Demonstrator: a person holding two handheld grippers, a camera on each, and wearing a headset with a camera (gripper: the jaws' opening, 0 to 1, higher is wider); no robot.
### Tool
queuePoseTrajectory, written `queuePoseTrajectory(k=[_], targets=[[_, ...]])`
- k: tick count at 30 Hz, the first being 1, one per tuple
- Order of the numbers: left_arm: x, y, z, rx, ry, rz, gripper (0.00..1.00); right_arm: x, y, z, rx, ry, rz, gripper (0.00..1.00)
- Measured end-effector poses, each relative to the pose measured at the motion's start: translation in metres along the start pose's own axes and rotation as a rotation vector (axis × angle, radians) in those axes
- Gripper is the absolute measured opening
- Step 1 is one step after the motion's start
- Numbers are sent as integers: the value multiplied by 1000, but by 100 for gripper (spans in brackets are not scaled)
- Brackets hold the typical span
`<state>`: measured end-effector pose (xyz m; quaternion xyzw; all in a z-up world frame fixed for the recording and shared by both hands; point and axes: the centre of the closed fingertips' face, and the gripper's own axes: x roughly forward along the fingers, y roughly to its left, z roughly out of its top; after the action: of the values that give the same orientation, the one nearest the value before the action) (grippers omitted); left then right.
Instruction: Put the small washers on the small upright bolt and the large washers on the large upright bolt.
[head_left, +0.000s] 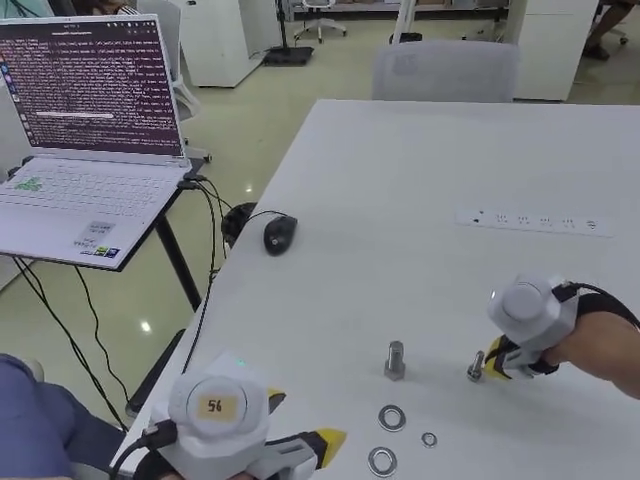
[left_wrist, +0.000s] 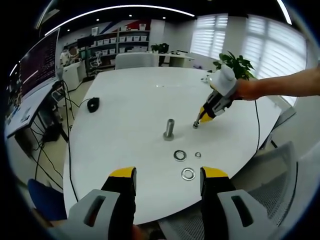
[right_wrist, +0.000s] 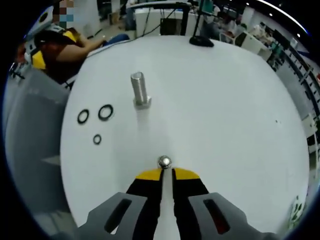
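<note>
Both upright, large bolt, seemingly small bolt

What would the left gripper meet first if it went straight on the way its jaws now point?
Probably the nearest large washer, lying flat just ahead in line with its open jaws. Depth is unclear, so the left gripper might pass above it toward the large bolt.
</note>
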<state>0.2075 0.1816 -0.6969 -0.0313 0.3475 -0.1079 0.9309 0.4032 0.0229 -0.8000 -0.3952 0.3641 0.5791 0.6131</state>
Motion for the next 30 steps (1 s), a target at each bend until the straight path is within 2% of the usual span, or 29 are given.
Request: queuePoseTrajectory(k=[5, 9, 13, 23, 25, 30], targets=[[-2, 4, -2, -6, 3, 8, 50, 8, 3, 0, 6, -6, 5, 14], [-2, 5, -3, -8, 5, 11, 50, 13, 3, 0, 38, -19, 10, 17], [-3, 5, -4, -8, 9, 12, 50, 17, 3, -1, 56, -26, 15, 16], [-4, 6, -5, -9, 9, 14, 50, 15, 5, -6, 77, -27, 5, 16], [-3, 6, -4, -10, 5, 13, 50, 11, 10, -11, 97, -33, 1, 16], [-3, 3, -4, -6, 4, 8, 50, 12, 29, -21, 108, -38, 32, 16]])
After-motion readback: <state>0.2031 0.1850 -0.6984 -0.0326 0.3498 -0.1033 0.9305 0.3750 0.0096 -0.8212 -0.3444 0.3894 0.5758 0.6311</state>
